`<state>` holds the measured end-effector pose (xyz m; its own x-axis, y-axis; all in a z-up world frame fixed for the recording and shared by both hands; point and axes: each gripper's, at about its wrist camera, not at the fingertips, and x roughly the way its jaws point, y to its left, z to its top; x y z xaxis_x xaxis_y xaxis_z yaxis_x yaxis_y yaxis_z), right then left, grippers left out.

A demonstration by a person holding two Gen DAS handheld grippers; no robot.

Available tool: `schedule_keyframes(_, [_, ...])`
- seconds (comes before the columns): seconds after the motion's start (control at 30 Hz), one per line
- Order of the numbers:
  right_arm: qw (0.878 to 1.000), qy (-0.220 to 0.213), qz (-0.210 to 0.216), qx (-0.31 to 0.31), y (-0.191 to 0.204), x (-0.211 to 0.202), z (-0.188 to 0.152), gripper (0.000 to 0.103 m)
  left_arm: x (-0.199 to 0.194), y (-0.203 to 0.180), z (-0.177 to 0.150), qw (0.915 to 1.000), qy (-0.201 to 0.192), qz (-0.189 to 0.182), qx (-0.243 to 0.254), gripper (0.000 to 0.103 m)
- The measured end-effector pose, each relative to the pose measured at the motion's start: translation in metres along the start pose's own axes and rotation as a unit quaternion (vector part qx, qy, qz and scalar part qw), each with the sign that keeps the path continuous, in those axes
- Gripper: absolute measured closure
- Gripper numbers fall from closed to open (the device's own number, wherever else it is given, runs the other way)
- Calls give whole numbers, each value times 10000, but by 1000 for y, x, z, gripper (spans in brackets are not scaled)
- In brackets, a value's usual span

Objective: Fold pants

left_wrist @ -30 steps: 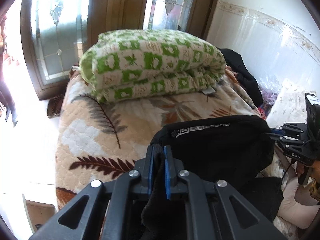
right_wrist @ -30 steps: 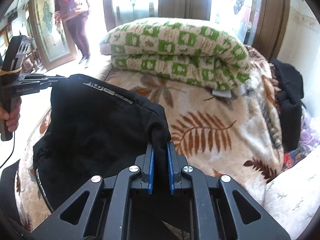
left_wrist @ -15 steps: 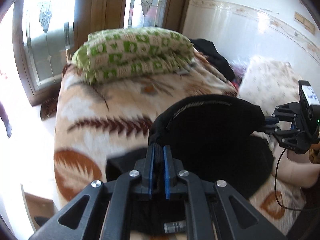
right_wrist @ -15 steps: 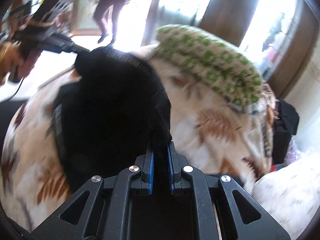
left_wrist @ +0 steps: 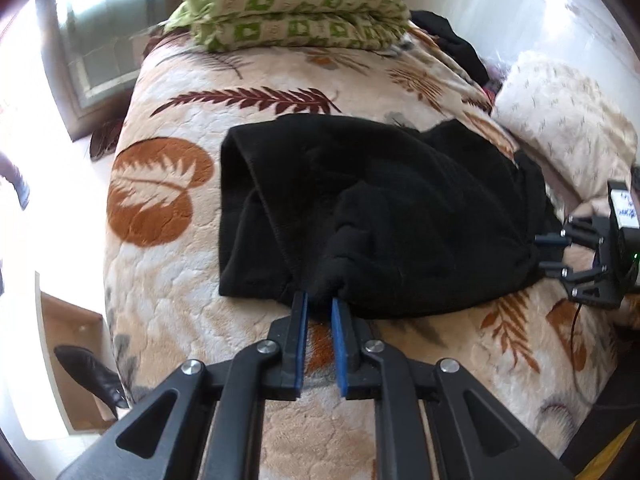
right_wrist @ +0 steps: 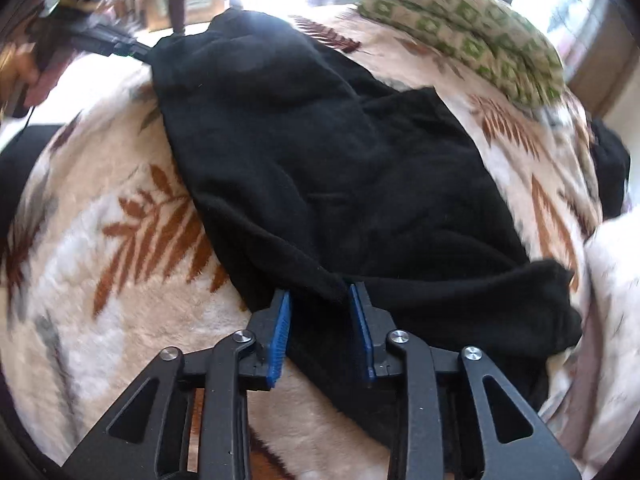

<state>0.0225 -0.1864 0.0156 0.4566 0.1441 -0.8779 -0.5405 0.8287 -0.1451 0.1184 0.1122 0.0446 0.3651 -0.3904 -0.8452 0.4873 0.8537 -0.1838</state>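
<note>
1. Left wrist view: My left gripper (left_wrist: 319, 307) points down at the near edge of the bed (left_wrist: 168, 312). Its jaws are opening. They are a little apart, with a soft bump of the black pants (left_wrist: 384, 208) right at their tips. I think the blue pads (left_wrist: 340, 336) are not squeezing it.

2. The pants lie flat in the middle of the bed, doubled over, with one layer on top of the other. The top layer's edge comes to my near side. I think that is why I am letting go here: the fold is laid down.

3. At the right edge of the bed I see my right gripper (left_wrist: 552, 254). Its fingers sit at the other end of the same pants edge. Two grippers keep that edge straight.

4. A green checked blanket (left_wrist: 296, 12) sits folded at the far end of the bed, well apart from the pants.

5. Right wrist view: My right gripper (right_wrist: 320, 300) has jaws that are opening too, and they are wider. A corner of the pants (right_wrist: 320, 152) pokes between them, but I think the pads (right_wrist: 280, 332) do not press it.

6. Far off at the top left, blurry, my left gripper (right_wrist: 108, 42) is at the pants' other end.

7. The fold looks a bit lumpy, so I think it needs smoothing next.
</note>
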Motion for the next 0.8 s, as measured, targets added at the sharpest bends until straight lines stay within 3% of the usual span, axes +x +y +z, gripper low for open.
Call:
schedule_keyframes(0.13, [9988, 49, 383, 288, -5, -8, 6, 60, -10, 2, 1, 9999, 4, -33, -127, 85])
schedule_keyframes(0.2, [9968, -20, 653, 450, -8, -15, 8, 59, -19, 4, 1, 9999, -41, -5, -165, 84])
schedule_keyframes(0.33, [9883, -478, 1036, 1012, -30, -36, 27, 55, -40, 16, 0, 9987, -305, 57, -416, 75])
schedule_keyframes(0.47, [9877, -778, 637, 1198, -53, -33, 62, 37, -37, 13, 16, 9974, -392, -134, -598, 73])
schedule_keyframes(0.57, [9872, -836, 436, 1287, -72, -14, 96, 34, -10, 13, 37, 9969, -143, -221, -743, 50])
schedule_keyframes(0.6, [9870, -821, 448, 1309, -77, -8, 105, 34, -1, 15, 43, 9963, -65, -231, -820, 47])
schedule_keyframes(0.73, [9906, -644, 311, 1168, -94, 22, 136, 33, 26, 28, 66, 9925, 45, -323, -1177, 47])
schedule_keyframes(0.77, [9907, -573, 344, 1184, -99, 28, 137, 33, 31, 30, 72, 9919, 57, -341, -1219, 52])
schedule_keyframes(0.8, [9905, -499, 426, 1209, -97, 30, 134, 39, 36, 30, 78, 9925, 54, -263, -1192, 74])
